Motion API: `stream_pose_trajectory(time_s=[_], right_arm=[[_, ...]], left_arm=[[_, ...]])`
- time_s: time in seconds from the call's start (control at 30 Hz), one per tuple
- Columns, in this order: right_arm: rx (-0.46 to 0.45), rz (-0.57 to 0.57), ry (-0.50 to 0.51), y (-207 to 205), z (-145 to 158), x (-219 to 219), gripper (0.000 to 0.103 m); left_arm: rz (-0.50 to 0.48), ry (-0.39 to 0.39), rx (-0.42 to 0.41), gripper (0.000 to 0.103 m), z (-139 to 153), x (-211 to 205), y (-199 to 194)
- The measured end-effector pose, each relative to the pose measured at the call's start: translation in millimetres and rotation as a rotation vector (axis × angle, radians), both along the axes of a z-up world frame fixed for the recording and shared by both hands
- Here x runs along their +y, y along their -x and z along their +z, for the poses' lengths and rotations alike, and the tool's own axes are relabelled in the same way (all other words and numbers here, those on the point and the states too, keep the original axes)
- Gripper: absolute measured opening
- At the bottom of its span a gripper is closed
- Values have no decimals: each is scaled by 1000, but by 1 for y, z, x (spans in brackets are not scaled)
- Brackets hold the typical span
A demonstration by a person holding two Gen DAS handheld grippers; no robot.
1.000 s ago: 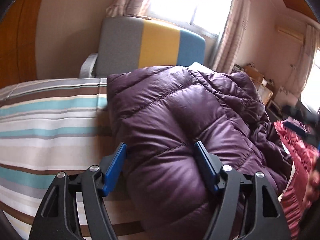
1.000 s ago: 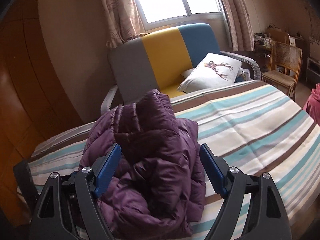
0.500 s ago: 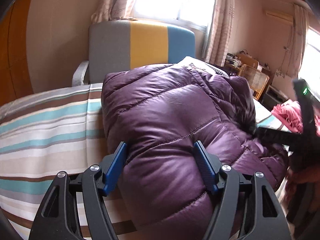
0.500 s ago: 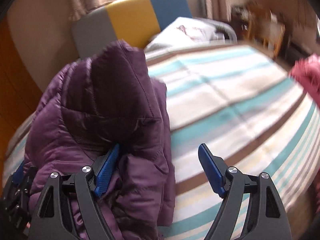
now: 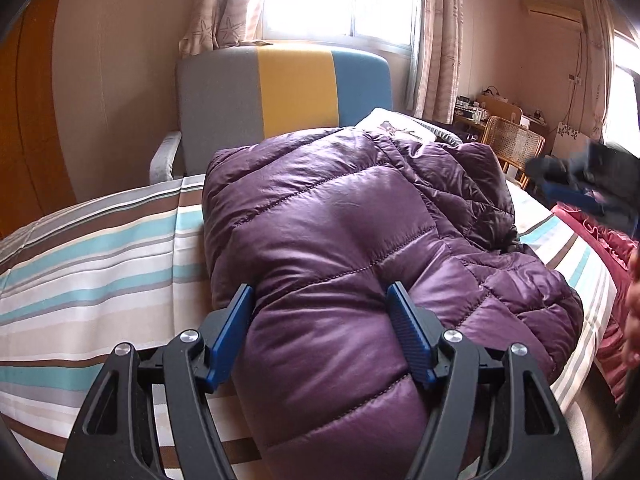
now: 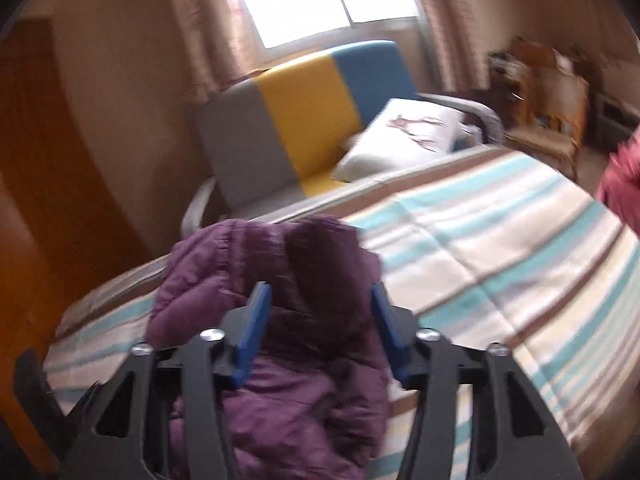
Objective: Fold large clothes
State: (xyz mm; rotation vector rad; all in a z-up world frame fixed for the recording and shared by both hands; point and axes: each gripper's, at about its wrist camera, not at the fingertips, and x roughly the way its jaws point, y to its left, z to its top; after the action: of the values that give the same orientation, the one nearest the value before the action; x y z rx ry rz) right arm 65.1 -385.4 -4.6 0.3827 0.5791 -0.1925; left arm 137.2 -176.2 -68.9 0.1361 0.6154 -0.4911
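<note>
A puffy purple down jacket [image 5: 320, 208] lies bunched on the striped bed [image 5: 100, 280]. My left gripper [image 5: 320, 320] is shut on a thick quilted fold at the near end, which bulges between the blue pads. In the blurred right wrist view, my right gripper [image 6: 320, 312] is closing. A dark fold of the jacket [image 6: 280, 420] fills the gap and both pads touch it. A dark blurred shape with blue in it [image 5: 580, 184] at the far right of the left wrist view may be the right gripper.
A grey, yellow and blue armchair [image 5: 296, 92] with a white pillow [image 6: 408, 136] stands behind the bed under the window. A red garment [image 5: 600, 232] lies at the bed's right edge, and a hand [image 5: 634, 300] shows there. A wicker chair [image 5: 516, 144] stands at the back right.
The right gripper's jaws have narrowed around the jacket fold, which earlier lay only against the left pad. The left gripper keeps its hold, and its view has swung a little.
</note>
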Motion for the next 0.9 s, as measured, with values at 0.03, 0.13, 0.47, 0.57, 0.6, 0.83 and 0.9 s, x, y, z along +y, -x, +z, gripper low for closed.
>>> stream_pose_trajectory(time_s=[0.03,0.13,0.47,0.57,0.6,0.83,0.9], right_arm=[[18,43,23,-10,3,10,29],[84,91,86,-45,-8,23,18],[174,-24,-9,-81,-91,-12,4],[173,-36,53,-78,-92,-1,4],[175,-36,59,-77,-92,-1,4],[174,-35,37,-78,-94,-10,4],[174,-34,36,-82,-95,-13,4]], left_arm=[[2,1,5,68,0,0,0],[1,-5,15,68,1,1,-2],[-24,-22,2,71,-4,-10,-7],[-22,-28,-5,72,-5,-11,-7],[-21,-24,0,73,-4,-11,-8],[57,89,82,77,25,2,-34],[81,87,77,76,35,-2,-47]])
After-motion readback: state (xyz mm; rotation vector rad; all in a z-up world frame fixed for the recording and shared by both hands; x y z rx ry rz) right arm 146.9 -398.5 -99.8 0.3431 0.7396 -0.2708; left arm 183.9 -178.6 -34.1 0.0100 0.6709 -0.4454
